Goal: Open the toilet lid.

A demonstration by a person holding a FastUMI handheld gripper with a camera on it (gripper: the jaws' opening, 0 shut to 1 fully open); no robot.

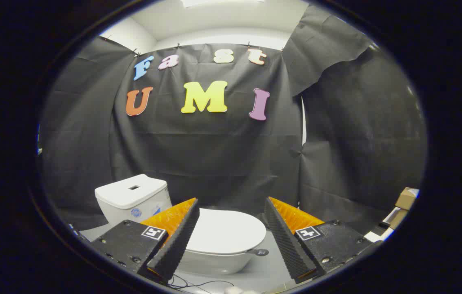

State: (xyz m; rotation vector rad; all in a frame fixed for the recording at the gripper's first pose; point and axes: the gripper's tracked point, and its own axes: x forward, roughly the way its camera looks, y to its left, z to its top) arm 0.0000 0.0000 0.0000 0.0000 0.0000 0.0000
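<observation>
I'm holding the gripper [231, 228] with its fingers spread wide, gripping nothing. The closed toilet lid [225, 232] is lying flat between and just beyond them, its small side tab [260, 252] pointing toward the right finger, cistern [133, 198] behind-left.

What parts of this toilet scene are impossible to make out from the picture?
- Left side of the closed white oval toilet lid: covered by the left finger of the open gripper, gripper view.
- Base of the white toilet bowl: cut off below the fingers.
- Small dark tab at the lid's rim: too small to tell what it is.
- Lower part of the white ceramic cistern: hidden behind the left finger.
- Cardboard boxes: cut off at the side.
</observation>
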